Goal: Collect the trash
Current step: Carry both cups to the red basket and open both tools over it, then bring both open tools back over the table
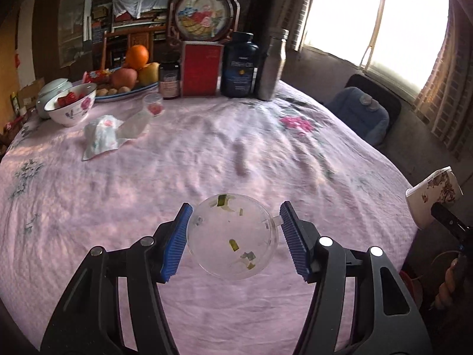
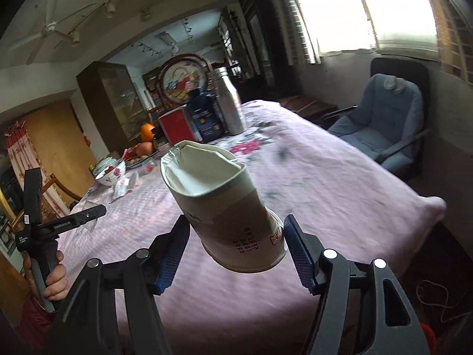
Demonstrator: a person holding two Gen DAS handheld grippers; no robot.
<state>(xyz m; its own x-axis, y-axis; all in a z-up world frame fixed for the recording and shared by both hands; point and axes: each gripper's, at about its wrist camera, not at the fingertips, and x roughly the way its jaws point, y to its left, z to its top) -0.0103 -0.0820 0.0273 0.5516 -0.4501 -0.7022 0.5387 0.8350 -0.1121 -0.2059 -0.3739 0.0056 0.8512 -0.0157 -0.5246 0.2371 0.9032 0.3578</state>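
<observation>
My left gripper [image 1: 233, 236] is shut on a clear round plastic lid [image 1: 232, 238] with green scraps stuck to it, held above the pink tablecloth [image 1: 207, 153]. My right gripper [image 2: 235, 244] is shut on a crushed white paper cup [image 2: 224, 207] with printed text, tilted with its mouth up and away. That cup also shows at the right edge of the left wrist view [image 1: 433, 196]. A crumpled tissue [image 1: 102, 136] and a clear wrapper [image 1: 137, 122] lie on the cloth at the far left.
At the table's far edge stand a flowered bowl [image 1: 72, 106], a fruit plate [image 1: 127, 88], a small plastic cup [image 1: 153, 103], two supplement bottles [image 1: 239, 65], a red box [image 1: 201, 69] and a steel flask [image 1: 272, 65]. A blue armchair [image 2: 384, 121] stands beside the table's right edge.
</observation>
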